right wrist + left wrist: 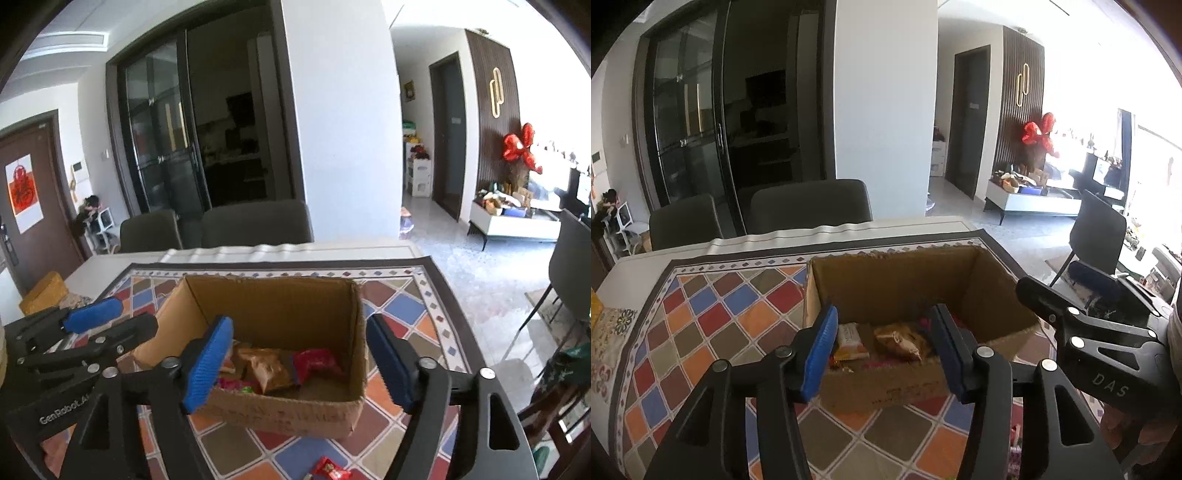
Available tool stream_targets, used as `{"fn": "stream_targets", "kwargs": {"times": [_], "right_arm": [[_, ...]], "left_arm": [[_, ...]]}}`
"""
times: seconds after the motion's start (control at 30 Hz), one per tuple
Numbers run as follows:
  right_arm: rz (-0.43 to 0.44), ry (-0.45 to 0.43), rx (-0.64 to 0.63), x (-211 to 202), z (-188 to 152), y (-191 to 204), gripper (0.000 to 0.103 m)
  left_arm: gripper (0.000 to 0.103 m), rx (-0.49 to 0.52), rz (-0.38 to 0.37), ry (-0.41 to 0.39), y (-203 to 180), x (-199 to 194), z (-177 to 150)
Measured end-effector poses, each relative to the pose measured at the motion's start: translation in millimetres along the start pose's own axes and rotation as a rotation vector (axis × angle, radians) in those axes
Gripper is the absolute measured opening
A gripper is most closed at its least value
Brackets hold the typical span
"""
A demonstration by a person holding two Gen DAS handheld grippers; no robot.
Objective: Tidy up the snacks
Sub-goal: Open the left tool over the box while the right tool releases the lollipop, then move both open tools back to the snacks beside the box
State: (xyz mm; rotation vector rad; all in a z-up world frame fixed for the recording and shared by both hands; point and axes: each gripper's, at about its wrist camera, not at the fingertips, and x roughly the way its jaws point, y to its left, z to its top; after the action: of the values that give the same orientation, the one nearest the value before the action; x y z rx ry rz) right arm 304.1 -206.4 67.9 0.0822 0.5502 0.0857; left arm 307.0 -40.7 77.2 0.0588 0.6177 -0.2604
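An open cardboard box (923,280) (273,306) stands on the patterned tablecloth (713,332). Inside it lie several snack packets: an orange-and-white one (851,339), a brown one (899,341) (266,363) and a red one (316,363). My left gripper (885,312) hovers over the box's near edge, open, with nothing between its blue pads (820,350). My right gripper (299,321) hangs over the same box from the right, open wider and also empty. A loose red snack (328,470) lies on the cloth in front of the box.
Two dark chairs (809,205) (255,223) stand at the table's far side. Another chair (1097,236) stands on the floor to the right. A yellow object (44,295) sits at the table's left end. The table's right edge (461,314) runs close to the box.
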Motion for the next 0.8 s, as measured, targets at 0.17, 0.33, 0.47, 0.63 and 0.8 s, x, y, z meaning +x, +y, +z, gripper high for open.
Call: {"fn": "stream_targets", "kwargs": {"times": [0.17, 0.33, 0.47, 0.63, 0.8], "right_arm": [[-0.061, -0.053, -0.073, -27, -15, 7, 0.091], [-0.038, -0.039, -0.102, -47, -32, 10, 0.096], [-0.050, -0.016, -0.080, -54, -44, 5, 0.097], [-0.065, 0.001, -0.074, -63, -62, -2, 0.097], [-0.062, 0.014, -0.111, -76, -82, -2, 0.097]], "left_arm": [[0.056, 0.023, 0.007, -0.012, -9, -19, -17], [0.056, 0.037, 0.000, -0.017, -17, -35, -36], [0.058, 0.043, -0.005, -0.017, -21, -46, -51], [0.058, 0.052, -0.013, -0.002, -28, -55, -70], [0.058, 0.080, -0.029, 0.010, -37, -59, -86]]}}
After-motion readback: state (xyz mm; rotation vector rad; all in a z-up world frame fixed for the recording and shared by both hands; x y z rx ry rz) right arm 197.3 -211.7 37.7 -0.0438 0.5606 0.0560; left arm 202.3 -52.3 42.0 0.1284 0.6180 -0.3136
